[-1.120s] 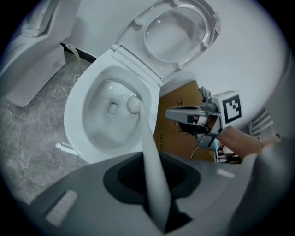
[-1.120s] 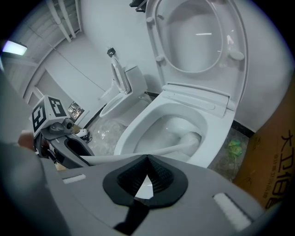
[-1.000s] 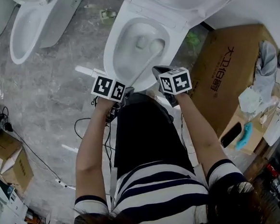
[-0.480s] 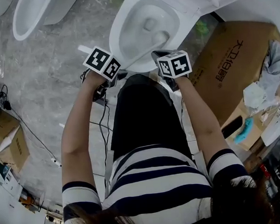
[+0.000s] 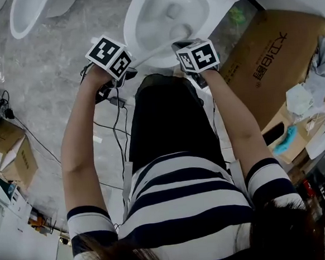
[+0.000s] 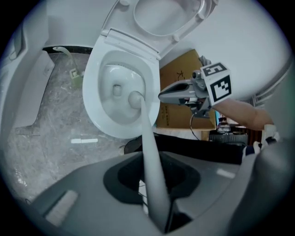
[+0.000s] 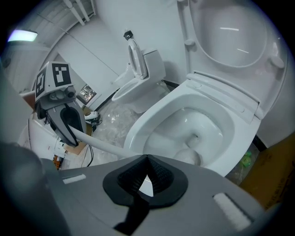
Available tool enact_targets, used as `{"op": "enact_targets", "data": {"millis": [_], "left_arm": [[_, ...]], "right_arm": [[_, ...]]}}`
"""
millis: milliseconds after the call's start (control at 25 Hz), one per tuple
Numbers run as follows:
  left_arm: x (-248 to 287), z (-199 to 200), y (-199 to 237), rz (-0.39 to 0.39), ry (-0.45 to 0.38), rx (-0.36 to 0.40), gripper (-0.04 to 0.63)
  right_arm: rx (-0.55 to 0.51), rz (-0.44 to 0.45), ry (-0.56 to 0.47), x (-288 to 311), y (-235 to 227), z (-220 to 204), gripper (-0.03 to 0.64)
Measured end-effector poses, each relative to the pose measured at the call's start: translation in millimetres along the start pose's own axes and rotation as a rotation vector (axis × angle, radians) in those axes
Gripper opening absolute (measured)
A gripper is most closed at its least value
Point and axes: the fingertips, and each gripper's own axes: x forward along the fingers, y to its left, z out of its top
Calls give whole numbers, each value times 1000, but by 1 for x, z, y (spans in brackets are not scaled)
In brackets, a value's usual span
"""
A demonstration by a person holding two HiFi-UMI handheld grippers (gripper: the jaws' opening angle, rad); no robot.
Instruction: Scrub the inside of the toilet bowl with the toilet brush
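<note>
"Over the toilet bowl [image 5: 135, 28], in the head view, where was the toilet brush [image 5: 178, 31]?"

"Its rounded head lay inside the bowl, low on the near wall. The white handle ran back across the rim to the left tool [image 5: 118, 65]. The right tool [image 5: 183, 46] hung at the near right of the rim, close to the handle but not on it. A cardboard box [image 5: 269, 62] stood on the floor to the right of the toilet."

"And the left gripper view?"

"The left tool [image 6: 154, 184] had its jaws clamped tight on the toilet brush [image 6: 150, 156]. The handle rose from between them to the head, which sat down in the toilet bowl [image 6: 92, 92] just beside the drain hole. The seat lid [image 6: 161, 18] stood raised. The right tool [image 6: 166, 96] showed to the right, over the rim, its jaws brought together to a point with nothing in them."

"Did the right gripper view agree?"

"It did. The right tool [image 7: 146, 161] had its dark pads closed on each other, leaving only a sliver of a gap, and held nothing. Beyond them, the head of the toilet brush [image 7: 188, 156] rested in the toilet bowl [image 7: 152, 115] below the drain hole. The handle led left to the left tool [image 7: 73, 133], which gripped it. A second toilet [image 7: 138, 78] stood farther back."
</note>
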Motion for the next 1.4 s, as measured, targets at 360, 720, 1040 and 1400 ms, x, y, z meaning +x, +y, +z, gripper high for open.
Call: {"op": "enact_targets", "data": {"millis": [360, 720, 1040, 1400], "left_arm": [[-14, -25, 12, 77, 130, 12, 0], [-35, -41, 24, 158, 248, 21, 0], [-45, -50, 36, 245, 287, -26, 0], [-48, -32, 52, 355, 216, -87, 0]], "right_arm": [[-41, 34, 26, 5, 5, 2, -5], [-62, 57, 32, 12, 5, 9, -5], [-65, 69, 22, 12, 4, 12, -5], [-54, 76, 17, 12, -1, 11, -5]]}}
